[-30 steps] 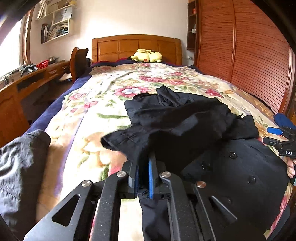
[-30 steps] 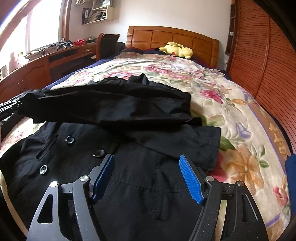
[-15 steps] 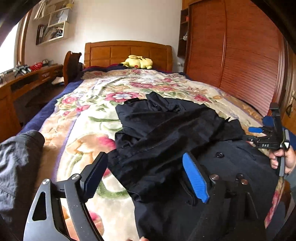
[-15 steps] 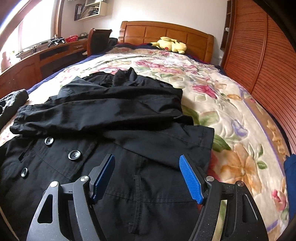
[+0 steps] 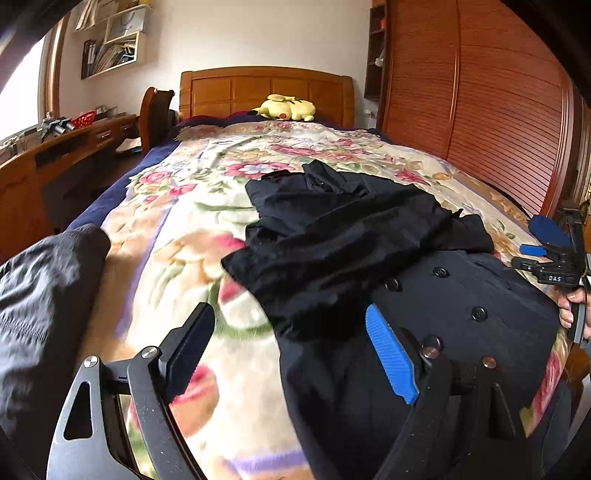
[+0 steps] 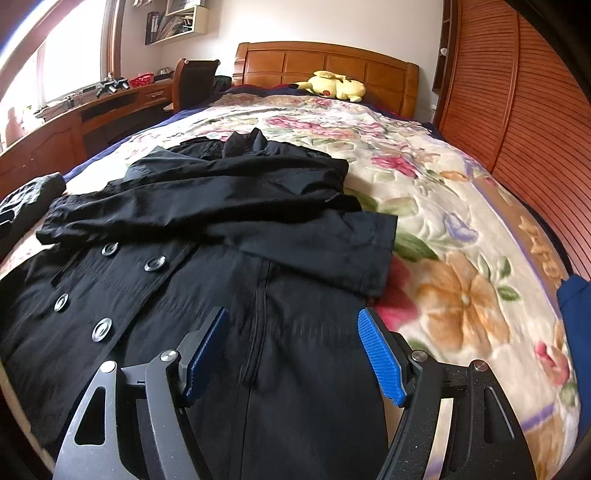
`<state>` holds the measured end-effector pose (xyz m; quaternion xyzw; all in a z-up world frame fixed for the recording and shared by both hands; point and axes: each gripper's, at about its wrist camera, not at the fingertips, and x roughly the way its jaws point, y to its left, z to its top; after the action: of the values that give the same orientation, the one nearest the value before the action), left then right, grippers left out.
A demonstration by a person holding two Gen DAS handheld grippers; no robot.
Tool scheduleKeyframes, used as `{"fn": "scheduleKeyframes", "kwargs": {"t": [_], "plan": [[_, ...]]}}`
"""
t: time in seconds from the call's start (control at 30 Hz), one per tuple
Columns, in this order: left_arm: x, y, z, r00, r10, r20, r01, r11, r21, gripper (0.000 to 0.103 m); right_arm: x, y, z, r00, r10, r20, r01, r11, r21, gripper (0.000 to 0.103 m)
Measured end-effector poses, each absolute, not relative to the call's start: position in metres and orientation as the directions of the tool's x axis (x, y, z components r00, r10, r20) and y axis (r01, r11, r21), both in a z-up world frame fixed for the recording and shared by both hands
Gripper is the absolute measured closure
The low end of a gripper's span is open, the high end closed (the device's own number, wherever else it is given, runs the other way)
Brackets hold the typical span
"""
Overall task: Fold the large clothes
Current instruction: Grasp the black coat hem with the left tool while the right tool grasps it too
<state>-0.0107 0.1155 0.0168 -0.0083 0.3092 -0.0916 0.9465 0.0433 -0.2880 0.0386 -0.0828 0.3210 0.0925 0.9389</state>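
Two claws agape, black coat (image 6: 221, 295) under right claw (image 6: 293, 354) — beside left claw (image 5: 291, 354), w/ nothing gripped

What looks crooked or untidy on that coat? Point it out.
The black coat lies mostly flat on the floral blanket, but the folded-over sleeve lies slanted and bunched, its cuff past the coat's edge. Nothing looks spilled or damaged.

"DAS" in white letters on black body of right gripper (image 5: 556, 266), seen in left wrist view far right of left jaws, near picture edge. Orange letter-like marks along blanket (image 6: 461, 206) border, right of right jaws, not legible. Book spines on wall shelf (image 6: 173, 22) too small to read.
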Motion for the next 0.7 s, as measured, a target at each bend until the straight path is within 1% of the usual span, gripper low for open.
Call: {"fn": "scheduleKeyframes", "kwargs": {"t": [0.27,0.5,0.7], "plan": [[-0.038,0.12,-0.004,0.761,-0.136,-0.634,0.142,0.989,-0.042,0.019,0.009,-0.297,0.038,0.767,0.13,-0.628,-0.238,0.967,-0.092,0.029],[-0.049,0.112,-0.022,0.727,-0.124,-0.676,0.156,0.988,-0.014,0.019,-0.012,-0.308,0.029,0.757,0.1,-0.646,-0.216,0.971,-0.104,0.029],[-0.042,0.105,-0.049,0.66,-0.119,-0.742,0.168,0.986,-0.008,0.019,-0.021,-0.323,0.023,0.747,0.079,-0.66,-0.186,0.978,-0.094,0.029]]}}
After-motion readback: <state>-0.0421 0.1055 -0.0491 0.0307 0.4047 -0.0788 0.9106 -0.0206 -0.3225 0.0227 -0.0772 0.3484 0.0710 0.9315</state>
